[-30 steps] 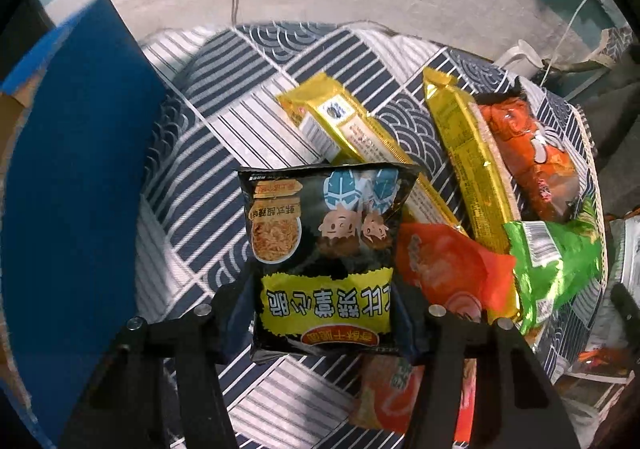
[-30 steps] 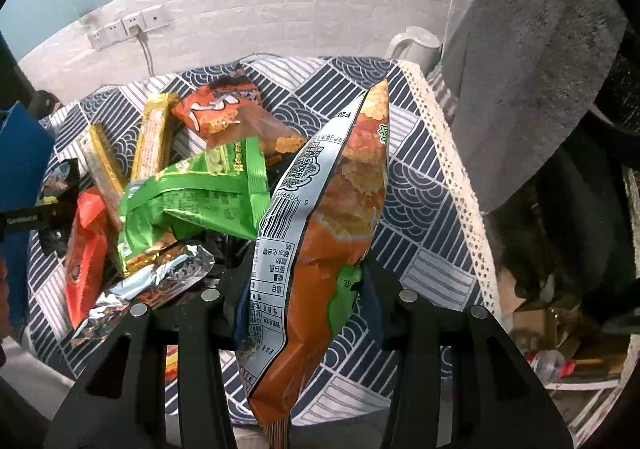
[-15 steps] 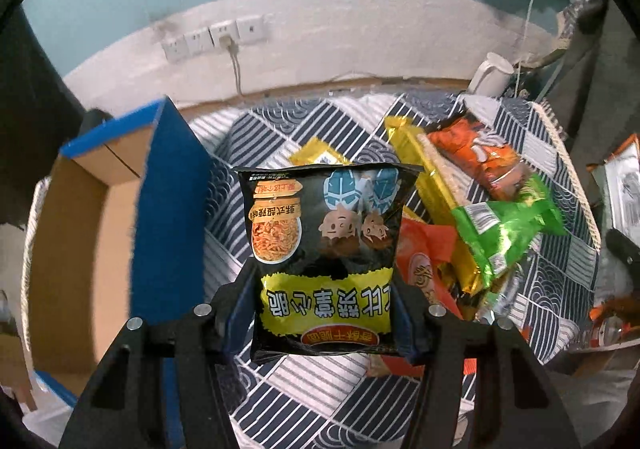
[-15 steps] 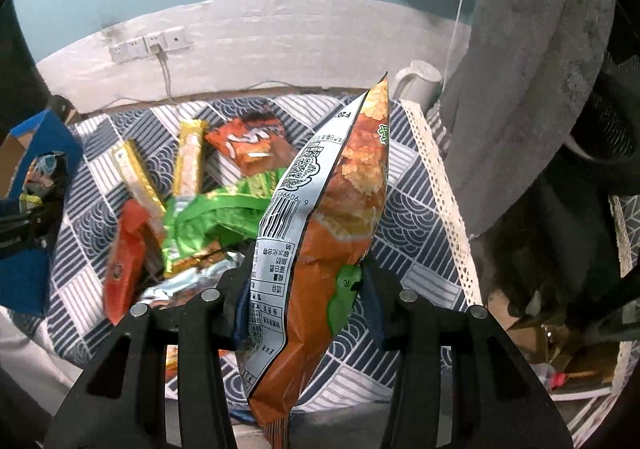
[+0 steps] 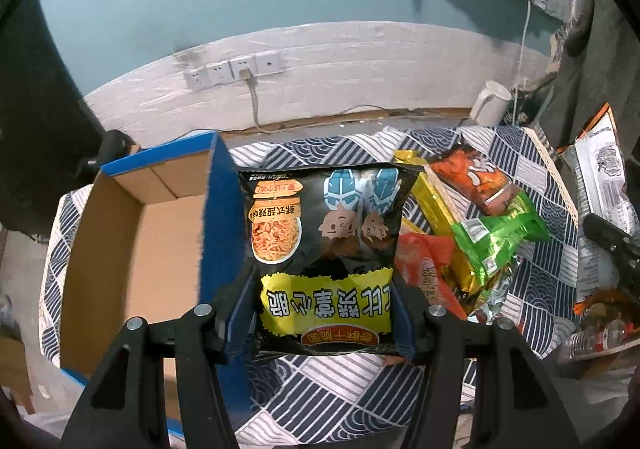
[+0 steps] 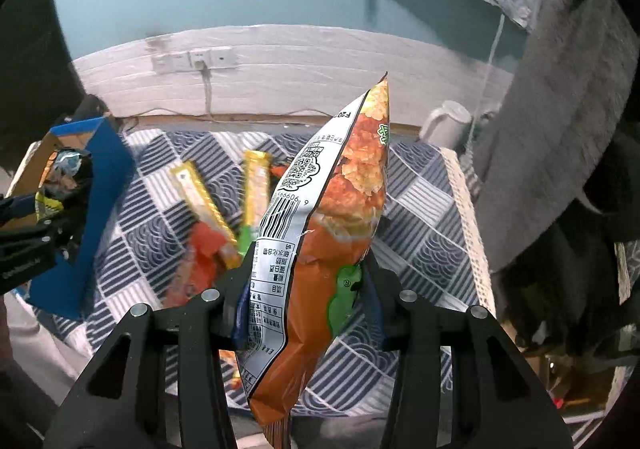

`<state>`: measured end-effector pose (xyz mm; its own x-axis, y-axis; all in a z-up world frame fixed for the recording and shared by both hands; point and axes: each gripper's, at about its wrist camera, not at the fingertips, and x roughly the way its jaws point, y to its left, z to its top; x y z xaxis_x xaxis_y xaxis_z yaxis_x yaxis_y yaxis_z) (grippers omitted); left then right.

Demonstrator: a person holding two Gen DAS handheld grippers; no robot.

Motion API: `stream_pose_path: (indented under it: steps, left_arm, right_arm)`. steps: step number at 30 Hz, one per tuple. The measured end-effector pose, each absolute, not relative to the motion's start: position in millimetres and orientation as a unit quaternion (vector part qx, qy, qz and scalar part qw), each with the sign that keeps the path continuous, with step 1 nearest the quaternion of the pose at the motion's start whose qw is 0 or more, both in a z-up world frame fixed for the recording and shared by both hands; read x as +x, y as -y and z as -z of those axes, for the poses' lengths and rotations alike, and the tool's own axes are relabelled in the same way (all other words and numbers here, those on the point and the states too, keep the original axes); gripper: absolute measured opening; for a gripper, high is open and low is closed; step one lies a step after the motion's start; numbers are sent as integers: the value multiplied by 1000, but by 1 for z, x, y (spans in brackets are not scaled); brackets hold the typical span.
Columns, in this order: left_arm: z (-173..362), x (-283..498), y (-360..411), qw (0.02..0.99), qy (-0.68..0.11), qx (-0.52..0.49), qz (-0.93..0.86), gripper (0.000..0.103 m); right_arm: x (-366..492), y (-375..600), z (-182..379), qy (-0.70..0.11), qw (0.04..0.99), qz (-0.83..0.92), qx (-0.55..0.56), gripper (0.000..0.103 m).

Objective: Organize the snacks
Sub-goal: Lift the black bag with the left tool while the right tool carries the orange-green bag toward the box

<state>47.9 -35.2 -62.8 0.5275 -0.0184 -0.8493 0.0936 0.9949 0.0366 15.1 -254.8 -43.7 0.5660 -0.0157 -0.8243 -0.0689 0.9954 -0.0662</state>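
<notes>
My left gripper [image 5: 324, 313] is shut on a black and yellow noodle snack bag [image 5: 326, 245], held up above the table's left part, beside the blue wall of an open cardboard box [image 5: 120, 269]. My right gripper [image 6: 306, 289] is shut on an orange chip bag [image 6: 320, 241] that stands upright between its fingers, over the table's right side. That chip bag [image 5: 600, 185] also shows at the right edge of the left wrist view. The left gripper with its black bag [image 6: 64, 185] appears at the left of the right wrist view.
On the patterned tablecloth [image 5: 348, 389] lie yellow bar packs [image 5: 432, 205], an orange bag [image 5: 476, 181], a green bag [image 5: 496, 237] and a red pack [image 5: 424, 273]. A white mug [image 5: 490, 109] stands at the back right. Grey cloth [image 6: 552, 129] hangs on the right.
Both grippers have risen with their bags, so the table looks smaller and farther. The left wrist view now takes in the open box's inside and more of the wall.
</notes>
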Motion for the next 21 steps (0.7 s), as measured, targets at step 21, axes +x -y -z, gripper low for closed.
stream_pose_path:
  steps: [21]
  left_arm:
    - [47, 37, -74, 886, -462, -14, -29, 60]
  right_arm:
    - [54, 104, 17, -453, 877, -153, -49, 44]
